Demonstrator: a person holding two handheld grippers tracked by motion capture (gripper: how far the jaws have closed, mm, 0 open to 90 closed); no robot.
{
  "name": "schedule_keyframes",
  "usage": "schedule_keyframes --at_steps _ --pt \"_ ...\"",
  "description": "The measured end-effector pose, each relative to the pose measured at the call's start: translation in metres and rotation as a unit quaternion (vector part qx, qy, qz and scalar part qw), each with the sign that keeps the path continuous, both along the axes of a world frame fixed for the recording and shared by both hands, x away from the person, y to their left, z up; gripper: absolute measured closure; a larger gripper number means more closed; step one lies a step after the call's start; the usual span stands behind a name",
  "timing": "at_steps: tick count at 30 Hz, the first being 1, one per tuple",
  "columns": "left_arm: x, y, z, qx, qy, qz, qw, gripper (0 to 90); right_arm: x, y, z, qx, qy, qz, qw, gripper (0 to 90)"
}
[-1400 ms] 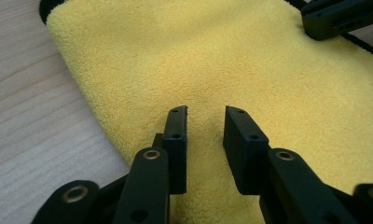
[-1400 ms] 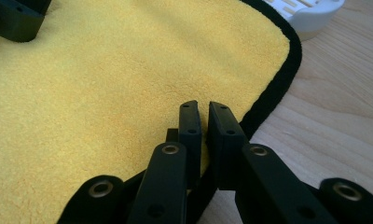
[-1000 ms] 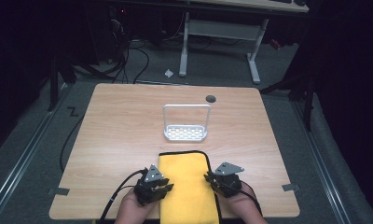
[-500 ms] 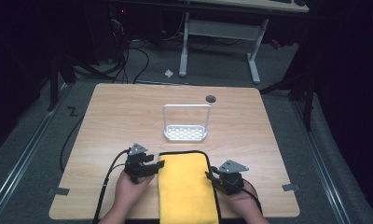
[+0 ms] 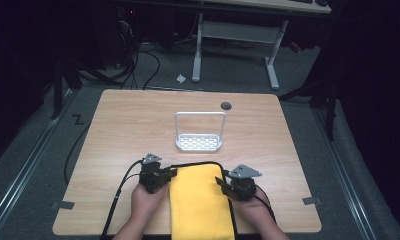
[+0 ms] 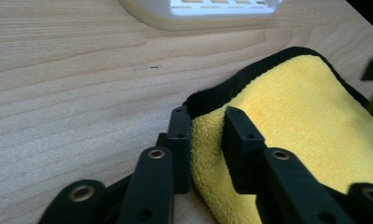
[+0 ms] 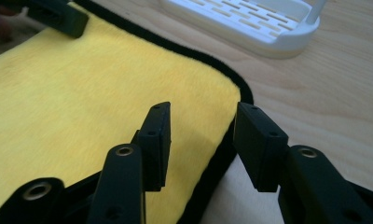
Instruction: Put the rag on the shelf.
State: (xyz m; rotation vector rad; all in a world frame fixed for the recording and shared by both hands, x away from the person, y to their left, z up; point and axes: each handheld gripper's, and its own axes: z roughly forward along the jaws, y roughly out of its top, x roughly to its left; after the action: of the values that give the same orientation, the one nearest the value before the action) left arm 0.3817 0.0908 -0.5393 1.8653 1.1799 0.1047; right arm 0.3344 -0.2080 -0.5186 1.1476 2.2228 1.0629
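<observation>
Yellow cloth [image 5: 200,202] with black edging lies flat at the near edge of the desk [image 5: 118,130], below the white slotted rack [image 5: 199,132]. Left hand-held gripper [image 6: 207,133] has moved forward since a second ago to the cloth's far-left corner; its jaws straddle the edge, apparently not yet clamped. Right hand-held gripper [image 7: 201,135] stands open over the cloth's far-right corner, position unchanged.
</observation>
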Motion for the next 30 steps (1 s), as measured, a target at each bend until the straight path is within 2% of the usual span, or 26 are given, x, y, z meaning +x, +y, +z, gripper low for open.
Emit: schedule_keyframes --at_steps 1,3,4,5,9,10,11,12,15,17,19,20,21,26,30 --pt "0.0 0.0 0.0 -0.002 0.0 -0.001 1.0 77.0 0.012 0.006 -0.001 -0.003 0.008 -0.004 1.0 52.1" --pt "0.0 0.0 -0.001 -0.002 -0.002 -0.001 1.0 77.0 0.024 0.012 -0.002 -0.012 0.009 -0.013 0.9998 50.5" --pt "0.0 0.0 -0.001 -0.002 -0.002 -0.001 1.0 76.9 0.024 0.012 -0.002 -0.012 0.009 -0.013 0.9998 50.5" --pt "-0.001 0.0 -0.001 0.0 -0.005 -0.001 1.0 76.7 0.033 0.017 -0.006 -0.023 0.012 -0.017 0.9995 48.4" --pt "-0.002 0.0 -0.001 0.0 -0.006 -0.004 1.0 75.1 0.042 0.021 -0.01 -0.027 0.026 -0.021 0.9991 46.9" --pt "-0.002 0.001 -0.001 -0.006 -0.004 -0.002 1.0 74.2 0.045 0.02 -0.012 -0.016 0.044 -0.02 0.9987 47.0" --pt "-0.002 0.001 -0.001 -0.006 -0.004 -0.002 1.0 73.9 0.045 0.02 -0.012 -0.016 0.044 -0.02 0.9987 47.0" --pt "-0.002 0.0 -0.001 -0.005 -0.005 -0.002 1.0 73.9 0.044 0.017 -0.013 -0.002 0.05 -0.022 0.9985 48.1" --pt "-0.002 0.0 -0.001 -0.004 -0.006 -0.002 1.0 74.0 0.042 0.017 -0.014 0.0 0.047 -0.023 0.9986 50.6" --pt "-0.003 0.0 -0.001 -0.004 -0.006 -0.004 1.0 74.3 0.039 0.017 -0.014 0.004 0.047 -0.015 0.9988 60.6" --pt "-0.003 0.0 -0.001 -0.005 -0.004 -0.006 1.0 74.7 0.037 0.018 -0.015 0.007 0.045 -0.015 0.9989 64.0" --pt "-0.003 0.0 -0.001 -0.005 -0.004 -0.006 1.0 75.2 0.035 0.02 -0.015 0.008 0.044 -0.006 0.999 70.2" --pt "-0.003 0.0 -0.001 -0.003 -0.006 -0.006 1.0 75.3 0.034 0.02 -0.014 0.01 0.047 -0.005 0.9988 72.7" --pt "-0.004 -0.002 -0.001 0.007 -0.013 -0.004 0.9999 75.7 0.033 0.022 -0.014 0.006 0.045 0.002 0.9989 76.7" --pt "-0.005 -0.002 0.0 0.011 -0.014 -0.003 0.9998 77.0 0.031 0.022 -0.012 -0.005 0.034 0.009 0.9994 78.4"
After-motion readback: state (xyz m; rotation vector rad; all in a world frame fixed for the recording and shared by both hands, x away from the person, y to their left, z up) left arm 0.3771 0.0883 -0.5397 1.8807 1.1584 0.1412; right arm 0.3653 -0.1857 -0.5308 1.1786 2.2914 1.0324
